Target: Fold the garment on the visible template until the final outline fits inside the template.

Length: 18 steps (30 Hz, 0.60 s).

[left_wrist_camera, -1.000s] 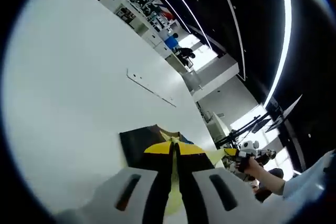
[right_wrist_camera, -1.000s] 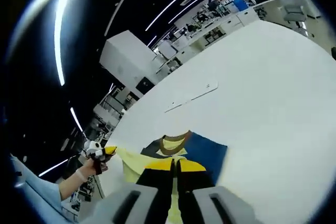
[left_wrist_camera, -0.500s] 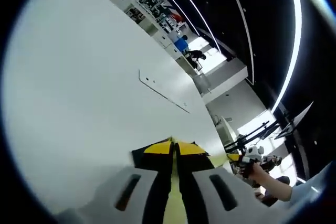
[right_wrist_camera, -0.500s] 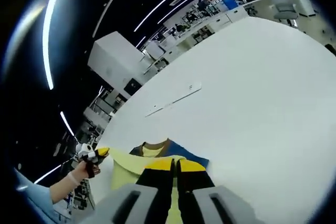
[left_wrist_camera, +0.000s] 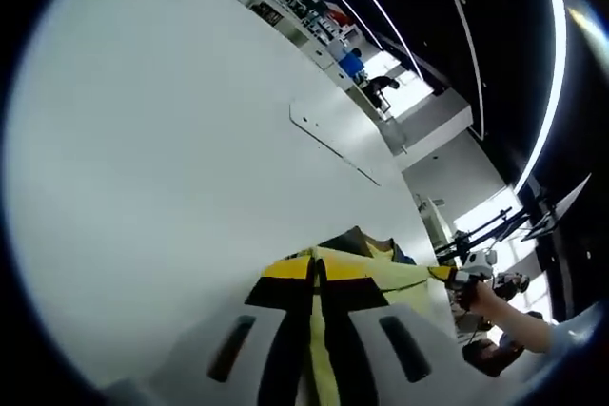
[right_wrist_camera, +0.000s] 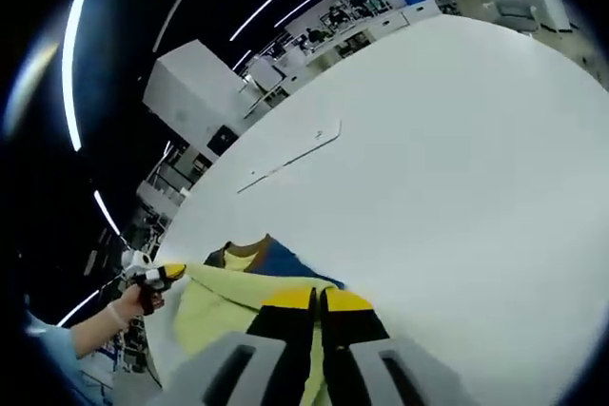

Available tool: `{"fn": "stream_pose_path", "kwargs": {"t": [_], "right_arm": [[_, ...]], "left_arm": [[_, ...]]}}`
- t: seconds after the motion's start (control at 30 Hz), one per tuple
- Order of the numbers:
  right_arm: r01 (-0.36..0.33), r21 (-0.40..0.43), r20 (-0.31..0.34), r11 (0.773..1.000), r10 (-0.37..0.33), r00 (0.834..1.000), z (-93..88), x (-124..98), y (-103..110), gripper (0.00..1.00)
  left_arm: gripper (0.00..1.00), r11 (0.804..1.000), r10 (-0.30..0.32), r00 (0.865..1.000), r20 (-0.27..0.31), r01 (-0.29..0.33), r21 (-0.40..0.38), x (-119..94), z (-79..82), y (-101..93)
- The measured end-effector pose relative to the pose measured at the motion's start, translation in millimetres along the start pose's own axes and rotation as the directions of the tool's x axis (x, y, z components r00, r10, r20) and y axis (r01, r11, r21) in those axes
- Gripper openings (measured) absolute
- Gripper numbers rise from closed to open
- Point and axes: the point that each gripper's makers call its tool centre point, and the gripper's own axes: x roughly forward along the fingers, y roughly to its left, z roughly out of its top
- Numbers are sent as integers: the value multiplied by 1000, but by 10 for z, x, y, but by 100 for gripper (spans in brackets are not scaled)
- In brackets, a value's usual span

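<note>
A yellow garment (left_wrist_camera: 381, 271) with a dark blue part (right_wrist_camera: 282, 261) and a brown collar (right_wrist_camera: 249, 244) lies on the white table (left_wrist_camera: 143, 140). My left gripper (left_wrist_camera: 315, 268) is shut on a yellow edge of it, low over the table. My right gripper (right_wrist_camera: 318, 299) is shut on the same edge further along. Yellow cloth (right_wrist_camera: 217, 303) stretches between the two. A person's hand holds the right gripper (left_wrist_camera: 455, 277) where it enters the left gripper view, and likewise the left gripper (right_wrist_camera: 157, 275) in the right gripper view.
A thin pale strip (left_wrist_camera: 333, 145) lies flat on the table beyond the garment, also seen as the strip (right_wrist_camera: 290, 157). Wide bare tabletop (right_wrist_camera: 457, 140) spreads around it. Shelves, desks and a person in blue are far off past the table's edge.
Both views have swung. The yellow cloth now stretches wider between the two grippers and covers more of the blue part. Both grippers stay shut on it.
</note>
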Motion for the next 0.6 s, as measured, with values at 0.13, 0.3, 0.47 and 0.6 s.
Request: {"fn": "stream_pose_path", "kwargs": {"t": [0.13,0.3,0.47,0.6], "right_arm": [[9,-16,-9,1000,-9,1000,-3,22,-44,0],[26,-48,-25,998,-27,999,-32,33,-102,0],[40,-66,-38,997,-43,998,-85,67,-123,0],[24,-91,-37,996,-28,999,-89,63,-94,0]], "left_arm": [[0,1000,15,1000,-7,-15,10,35,-6,51],[0,996,66,997,-37,-63,62,79,-74,134],[0,995,72,997,-35,-69,71,101,-63,171],[0,984,31,999,-20,-27,177,90,-27,116]]}}
